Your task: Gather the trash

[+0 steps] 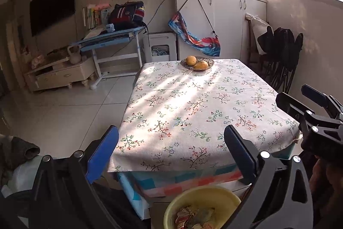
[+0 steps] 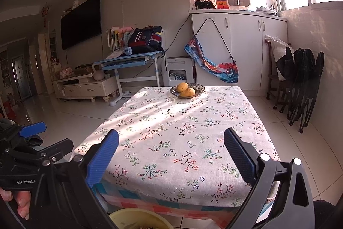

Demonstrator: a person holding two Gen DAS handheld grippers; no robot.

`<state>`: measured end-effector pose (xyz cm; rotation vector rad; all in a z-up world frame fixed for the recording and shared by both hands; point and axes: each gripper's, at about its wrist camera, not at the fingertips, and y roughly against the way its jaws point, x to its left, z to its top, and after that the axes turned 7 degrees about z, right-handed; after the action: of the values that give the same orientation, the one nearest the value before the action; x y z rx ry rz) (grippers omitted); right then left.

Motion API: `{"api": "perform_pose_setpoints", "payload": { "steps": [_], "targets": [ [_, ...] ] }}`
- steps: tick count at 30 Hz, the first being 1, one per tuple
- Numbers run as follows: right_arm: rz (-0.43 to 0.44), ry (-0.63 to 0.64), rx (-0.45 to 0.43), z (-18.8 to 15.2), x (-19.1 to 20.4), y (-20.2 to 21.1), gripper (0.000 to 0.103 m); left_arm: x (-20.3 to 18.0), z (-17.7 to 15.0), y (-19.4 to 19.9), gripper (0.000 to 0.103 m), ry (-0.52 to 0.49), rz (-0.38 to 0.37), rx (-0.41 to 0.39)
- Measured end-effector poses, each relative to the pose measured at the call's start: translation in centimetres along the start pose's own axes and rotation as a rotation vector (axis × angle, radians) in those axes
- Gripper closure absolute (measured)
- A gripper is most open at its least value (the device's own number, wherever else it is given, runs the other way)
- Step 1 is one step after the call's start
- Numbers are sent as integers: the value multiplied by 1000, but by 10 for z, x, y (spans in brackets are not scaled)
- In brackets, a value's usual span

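A yellow bin [image 1: 203, 199] sits on the floor below the table's near edge, with crumpled trash [image 1: 195, 218] inside; its rim also shows in the right wrist view [image 2: 137, 217]. My left gripper [image 1: 171, 151] is open and empty, held above the bin in front of the table. My right gripper [image 2: 171, 156] is open and empty over the table's near edge; it shows at the right of the left wrist view [image 1: 300, 98]. The left gripper shows at the left of the right wrist view [image 2: 45, 136].
The table [image 1: 193, 104] has a floral cloth and a dish with two mangoes [image 1: 197, 63] at its far end. Folded black chairs [image 2: 304, 87] lean on the right wall. A white cabinet [image 2: 235, 44] and a blue desk [image 2: 130, 61] stand behind.
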<state>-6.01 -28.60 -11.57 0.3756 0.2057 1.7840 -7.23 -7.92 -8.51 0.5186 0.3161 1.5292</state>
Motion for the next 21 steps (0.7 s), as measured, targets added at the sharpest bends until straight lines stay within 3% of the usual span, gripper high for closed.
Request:
{"api": "perform_pose_setpoints", "payload": {
  "steps": [21],
  "targets": [
    [-43,-11,-11,2,-4,-1,8,6,4,-2,7,21,-5,-44]
  ]
}}
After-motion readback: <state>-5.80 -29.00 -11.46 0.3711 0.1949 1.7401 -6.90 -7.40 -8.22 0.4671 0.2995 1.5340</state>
